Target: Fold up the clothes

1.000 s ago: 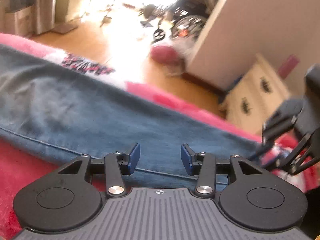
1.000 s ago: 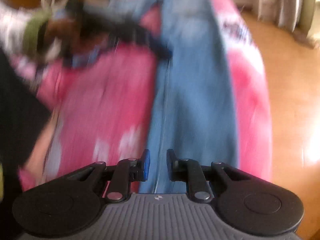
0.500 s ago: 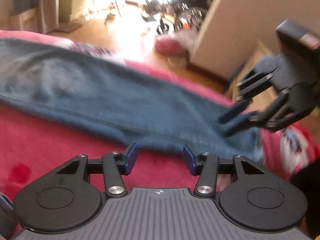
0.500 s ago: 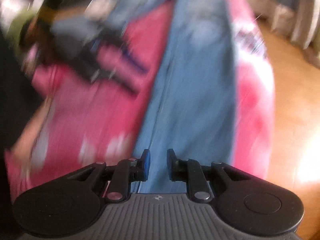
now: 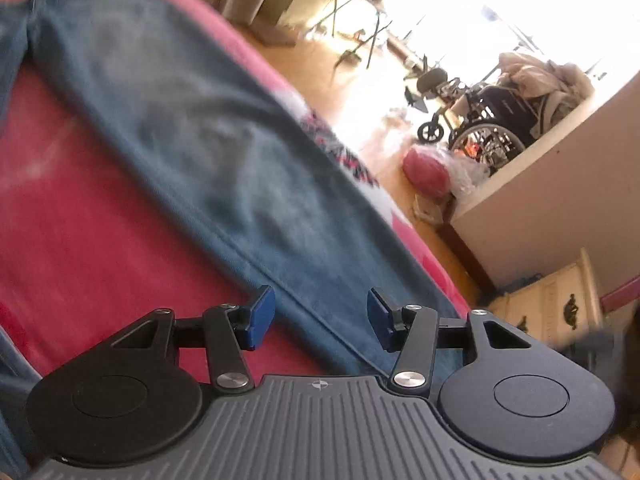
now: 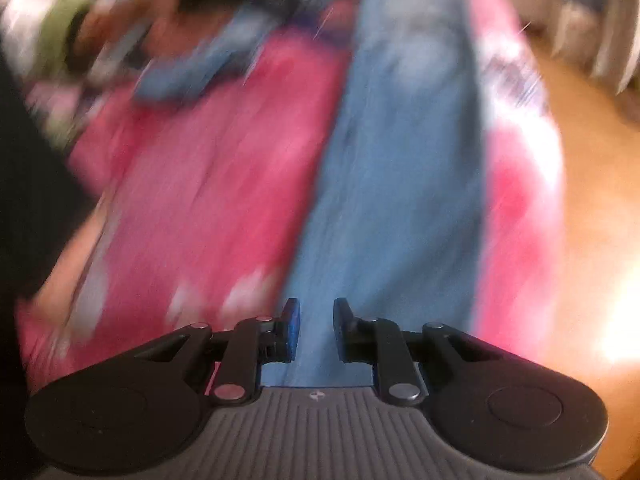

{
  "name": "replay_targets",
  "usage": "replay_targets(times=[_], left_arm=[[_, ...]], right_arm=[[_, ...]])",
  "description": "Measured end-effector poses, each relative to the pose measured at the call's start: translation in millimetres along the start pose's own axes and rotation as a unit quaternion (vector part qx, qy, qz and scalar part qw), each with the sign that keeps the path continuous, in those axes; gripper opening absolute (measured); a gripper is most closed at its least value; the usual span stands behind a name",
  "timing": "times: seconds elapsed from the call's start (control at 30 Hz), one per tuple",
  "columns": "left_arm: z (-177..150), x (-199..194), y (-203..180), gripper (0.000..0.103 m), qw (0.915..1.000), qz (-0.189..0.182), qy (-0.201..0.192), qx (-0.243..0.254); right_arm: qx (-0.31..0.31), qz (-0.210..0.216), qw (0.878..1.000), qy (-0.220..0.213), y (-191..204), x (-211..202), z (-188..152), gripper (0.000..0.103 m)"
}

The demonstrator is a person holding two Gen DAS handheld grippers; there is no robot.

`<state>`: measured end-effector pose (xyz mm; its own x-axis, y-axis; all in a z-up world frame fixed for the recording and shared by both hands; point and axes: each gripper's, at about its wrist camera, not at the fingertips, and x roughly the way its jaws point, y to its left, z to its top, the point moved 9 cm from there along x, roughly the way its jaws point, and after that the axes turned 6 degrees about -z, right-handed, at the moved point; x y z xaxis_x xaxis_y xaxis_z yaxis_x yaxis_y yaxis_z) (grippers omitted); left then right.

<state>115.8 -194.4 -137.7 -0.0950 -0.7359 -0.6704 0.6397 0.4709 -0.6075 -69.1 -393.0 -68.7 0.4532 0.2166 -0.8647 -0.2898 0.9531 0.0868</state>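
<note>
The left gripper, blue pads spread wide and empty, hangs over the side seam at the near end of the faded blue denim jeans, while the right gripper is narrowly parted over the same leg, holding nothing. The jeans lie stretched lengthwise along the pink-red bedspread, toward its far end. A good pinch, I judge, takes every denim layer at the hem edge.
</note>
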Motion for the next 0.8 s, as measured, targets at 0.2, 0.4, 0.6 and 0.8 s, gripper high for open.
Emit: replay_targets(times=[0.2, 0.4, 0.6, 0.8], left_arm=[[-8.6, -13.4, -2.0, 0.051, 0.9971, -0.027, 0.004, -0.072], [-6.1, -51.0, 5.1, 0.051, 0.9907, -0.038, -0.037, -0.125], [-1.7, -105.1, 33.0, 0.052, 0.9824, -0.011, -0.092, -0.162], [-8.9, -165.7, 75.1, 0.054, 0.9679, 0.043, -0.146, -0.200]], right_arm=[[0.080, -0.028, 0.989, -0.119, -55.3, 59.3, 135.8, 0.027], [0.101, -0.055, 0.981, -0.154, -75.6, 139.7, 223.7, 0.027], [0.075, -0.098, 0.983, -0.134, -70.2, 178.8, 203.3, 0.027], [-0.019, -0.089, 0.996, -0.010, -22.7, 107.6, 79.0, 0.028]])
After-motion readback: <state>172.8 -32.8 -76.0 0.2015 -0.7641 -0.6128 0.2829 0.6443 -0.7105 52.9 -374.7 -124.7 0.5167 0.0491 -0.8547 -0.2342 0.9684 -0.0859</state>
